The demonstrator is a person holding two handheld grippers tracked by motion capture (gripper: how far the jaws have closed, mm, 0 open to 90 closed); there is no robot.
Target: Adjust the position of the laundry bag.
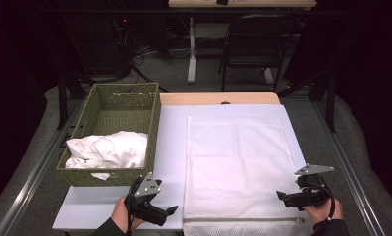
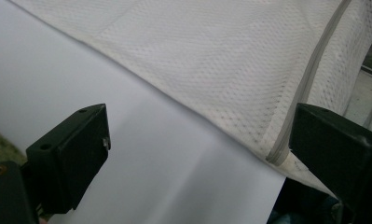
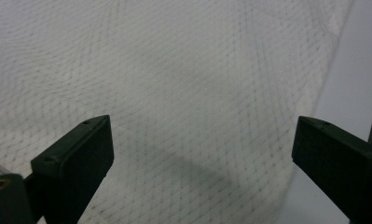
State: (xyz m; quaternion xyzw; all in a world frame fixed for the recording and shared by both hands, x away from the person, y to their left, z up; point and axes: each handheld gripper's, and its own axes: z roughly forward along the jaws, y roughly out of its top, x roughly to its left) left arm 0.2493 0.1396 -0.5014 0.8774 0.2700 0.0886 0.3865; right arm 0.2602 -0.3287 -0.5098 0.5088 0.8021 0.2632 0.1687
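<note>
While flat, mesh bag (image 1: 238,167) lies between both tongs.

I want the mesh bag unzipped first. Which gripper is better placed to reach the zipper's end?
Probably left. The left gripper points at the mesh bag's near-left corner, where the zipper ends by its open jaws. The right gripper faces plain mesh.

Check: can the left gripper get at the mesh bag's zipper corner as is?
Probably yes. The left gripper is open beside the mesh bag, and the zipper end lies bare next to one jaw, nothing between.
</note>
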